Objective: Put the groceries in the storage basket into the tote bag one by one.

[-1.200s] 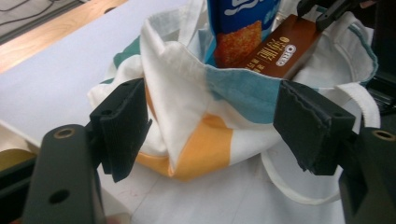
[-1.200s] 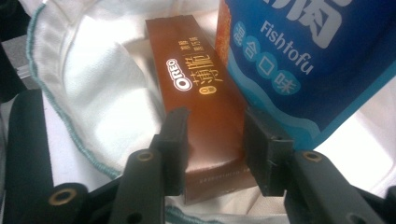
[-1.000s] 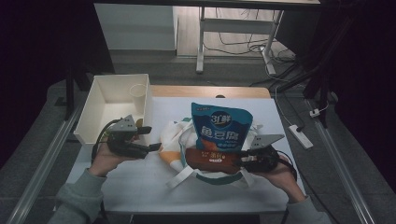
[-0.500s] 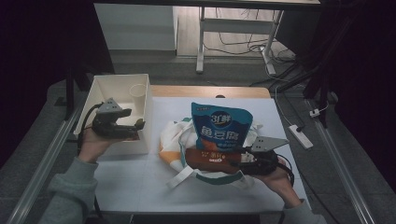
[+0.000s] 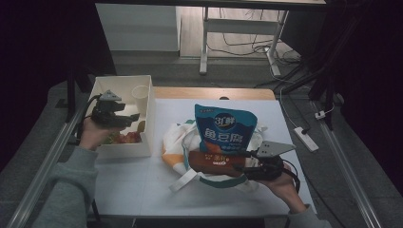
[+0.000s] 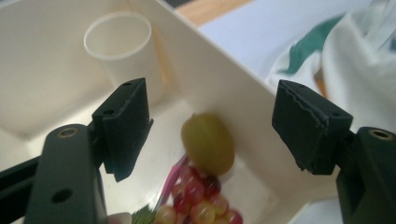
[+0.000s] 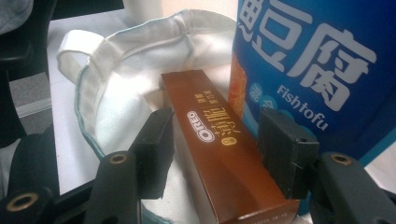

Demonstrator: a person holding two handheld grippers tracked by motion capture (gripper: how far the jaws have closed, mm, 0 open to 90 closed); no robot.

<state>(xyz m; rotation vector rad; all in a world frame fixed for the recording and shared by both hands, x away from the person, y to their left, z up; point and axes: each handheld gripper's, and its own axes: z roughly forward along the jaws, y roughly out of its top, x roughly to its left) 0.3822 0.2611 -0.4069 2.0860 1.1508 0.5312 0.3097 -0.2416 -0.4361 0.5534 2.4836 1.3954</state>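
power strip [image 5: 303, 138] on floor right of table | desk frame [image 5: 237, 35] beyond; cables near it

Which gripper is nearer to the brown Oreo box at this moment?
Right. The right gripper has its jaws on either side of the brown Oreo box on the tote bag. The left gripper is open, over the white bin.

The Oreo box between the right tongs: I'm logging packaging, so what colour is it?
Brown, with gold and white lettering on the Oreo box; clearest in the right gripper view.
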